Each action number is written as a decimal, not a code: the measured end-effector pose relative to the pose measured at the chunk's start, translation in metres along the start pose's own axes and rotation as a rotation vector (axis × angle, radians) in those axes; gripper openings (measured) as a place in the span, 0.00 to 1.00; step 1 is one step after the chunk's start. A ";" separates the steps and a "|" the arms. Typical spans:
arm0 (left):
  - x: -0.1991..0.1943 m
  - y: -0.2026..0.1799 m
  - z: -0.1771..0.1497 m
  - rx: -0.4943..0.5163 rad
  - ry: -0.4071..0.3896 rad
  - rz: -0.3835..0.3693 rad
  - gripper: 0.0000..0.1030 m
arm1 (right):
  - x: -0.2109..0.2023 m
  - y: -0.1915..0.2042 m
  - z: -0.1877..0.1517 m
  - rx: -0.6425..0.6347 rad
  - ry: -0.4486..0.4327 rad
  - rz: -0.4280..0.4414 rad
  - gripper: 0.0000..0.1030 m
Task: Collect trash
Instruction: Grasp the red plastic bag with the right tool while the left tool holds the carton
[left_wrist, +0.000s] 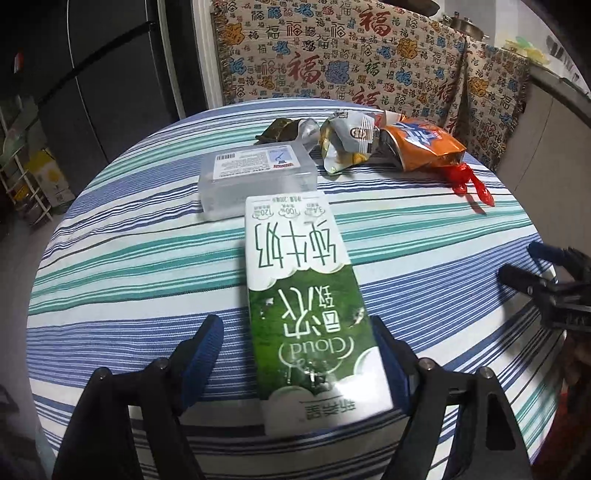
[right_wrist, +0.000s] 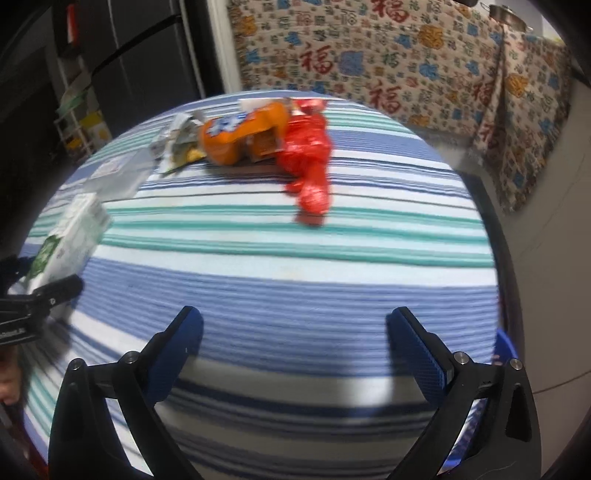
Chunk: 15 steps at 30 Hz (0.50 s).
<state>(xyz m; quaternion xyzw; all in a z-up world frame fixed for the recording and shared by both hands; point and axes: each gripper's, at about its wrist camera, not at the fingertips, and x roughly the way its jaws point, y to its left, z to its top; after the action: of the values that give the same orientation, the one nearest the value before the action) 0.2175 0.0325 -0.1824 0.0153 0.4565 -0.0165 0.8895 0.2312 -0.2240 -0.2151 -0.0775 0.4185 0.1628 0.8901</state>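
Note:
A green and white milk carton (left_wrist: 306, 295) lies on the striped round table (left_wrist: 129, 258). My left gripper (left_wrist: 295, 332) is open around its near end; the right finger touches the carton, the left finger stands apart. The carton also shows in the right wrist view (right_wrist: 70, 236). My right gripper (right_wrist: 295, 325) is open and empty over the near table edge; it shows at the right of the left wrist view (left_wrist: 517, 262). At the far side lie an orange snack bag (right_wrist: 240, 133), a red wrapper (right_wrist: 310, 162), a silver wrapper (left_wrist: 347, 140) and a dark green wrapper (left_wrist: 280, 129).
A clear plastic box (left_wrist: 255, 173) with a label lies just beyond the carton. A patterned cloth (left_wrist: 351, 55) covers furniture behind the table. A dark fridge (left_wrist: 92, 74) stands at the left. Something blue (right_wrist: 506, 350) sits below the table's right edge.

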 end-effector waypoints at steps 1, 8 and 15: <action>0.001 0.002 -0.001 0.008 -0.009 0.000 0.84 | 0.004 -0.003 0.004 -0.011 0.007 -0.018 0.99; 0.003 0.006 -0.003 0.009 -0.012 -0.003 0.89 | 0.028 -0.014 0.045 0.010 0.010 0.015 0.84; 0.003 0.006 -0.003 0.006 -0.012 -0.005 0.89 | 0.041 -0.017 0.065 0.031 -0.025 0.031 0.12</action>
<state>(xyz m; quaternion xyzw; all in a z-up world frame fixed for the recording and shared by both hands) 0.2173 0.0382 -0.1867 0.0167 0.4513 -0.0201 0.8920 0.3085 -0.2130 -0.2046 -0.0549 0.4109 0.1709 0.8938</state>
